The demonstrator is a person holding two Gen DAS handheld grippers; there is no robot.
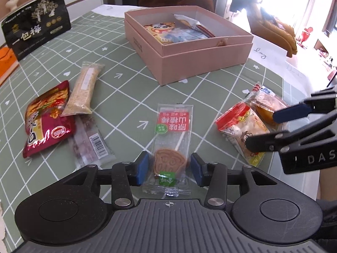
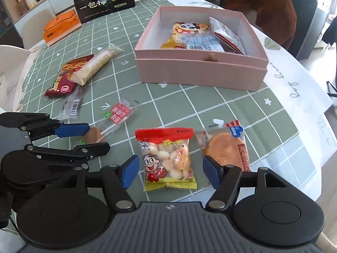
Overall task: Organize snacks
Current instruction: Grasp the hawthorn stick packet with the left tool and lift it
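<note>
My left gripper is open, its blue pads on either side of a clear-wrapped hawthorn lollipop lying on the green checked tablecloth. It is also seen from the right wrist view, around the lollipop. My right gripper is open, straddling a red-topped bag of small round biscuits; a wrapped round cake lies just right of it. A pink box holding several snack packs stands beyond. The right gripper shows above the biscuit bag in the left wrist view.
A red snack pouch, a tan bar and a clear barcode-labelled bar lie at left. A black standing bag and an orange box are at the back. White paper lies right of the pink box.
</note>
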